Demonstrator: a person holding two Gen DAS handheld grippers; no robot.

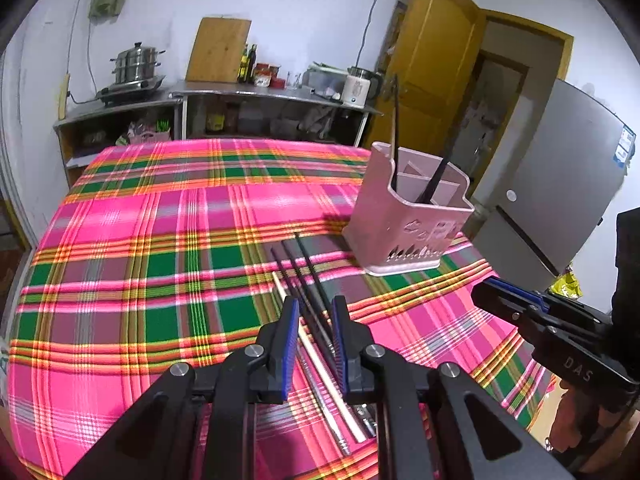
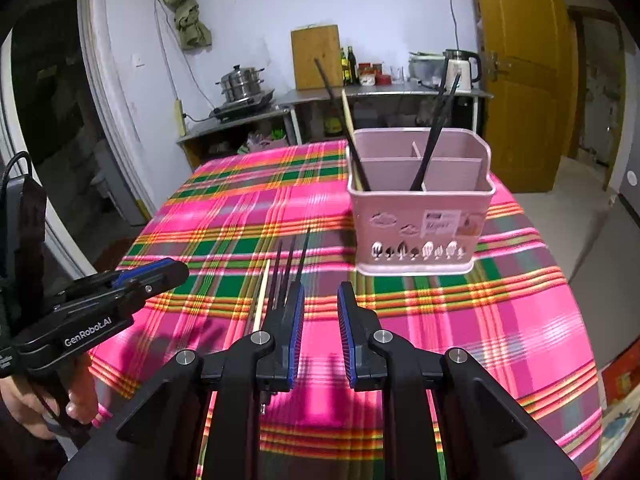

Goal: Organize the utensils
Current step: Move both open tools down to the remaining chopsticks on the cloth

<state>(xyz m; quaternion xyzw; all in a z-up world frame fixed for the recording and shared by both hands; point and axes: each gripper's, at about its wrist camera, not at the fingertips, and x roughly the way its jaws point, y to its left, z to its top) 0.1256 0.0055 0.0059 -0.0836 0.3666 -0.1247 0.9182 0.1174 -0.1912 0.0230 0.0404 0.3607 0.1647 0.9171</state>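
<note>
Right now I'm hovering my unclenched left gripper over the chopsticks.
They're running lengthwise between its fingers; my right gripper, gaping empty, is sitting farther off.

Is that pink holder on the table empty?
No. The pink utensil holder stands upright with several chopsticks leaning inside; more lie on the tablecloth.

Right claw empty, jaws apart above plaid cloth; chopsticks lie left; pink holder beyond.
</note>
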